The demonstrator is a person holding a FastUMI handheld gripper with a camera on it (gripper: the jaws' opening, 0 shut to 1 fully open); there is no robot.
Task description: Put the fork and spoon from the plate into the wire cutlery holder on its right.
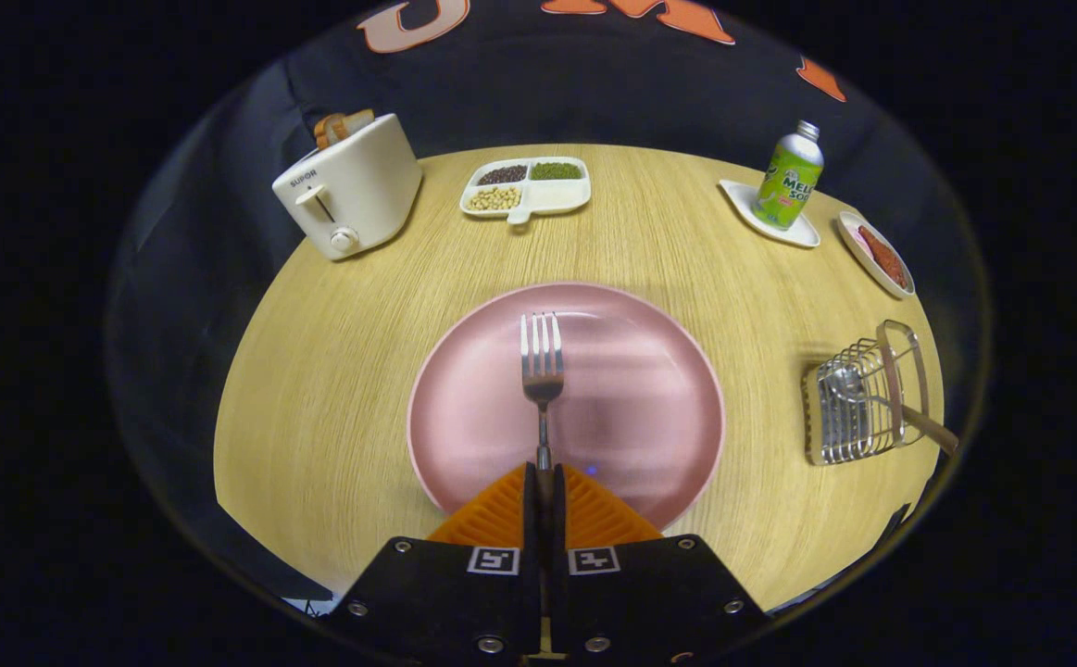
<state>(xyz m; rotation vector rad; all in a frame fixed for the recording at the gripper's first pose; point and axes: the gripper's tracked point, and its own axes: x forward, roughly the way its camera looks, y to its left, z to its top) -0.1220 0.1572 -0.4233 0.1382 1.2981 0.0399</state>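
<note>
Fingers (pixel 584 514) pinch the fork (pixel 543 366) by its handle, both pressing on it, so the gripper (pixel 544 477) is clenched on the fork and points straight across the plate (pixel 649 371). Tines reach out over the plate's middle, just ahead of the fingertips. To the plate's right, well apart, lies the holder (pixel 862 394) with the spoon (pixel 848 384) inside it, handle sticking out. Beyond the plate sit a toaster (pixel 348 185), a tray (pixel 527 188) and a bottle (pixel 788 176).
</note>
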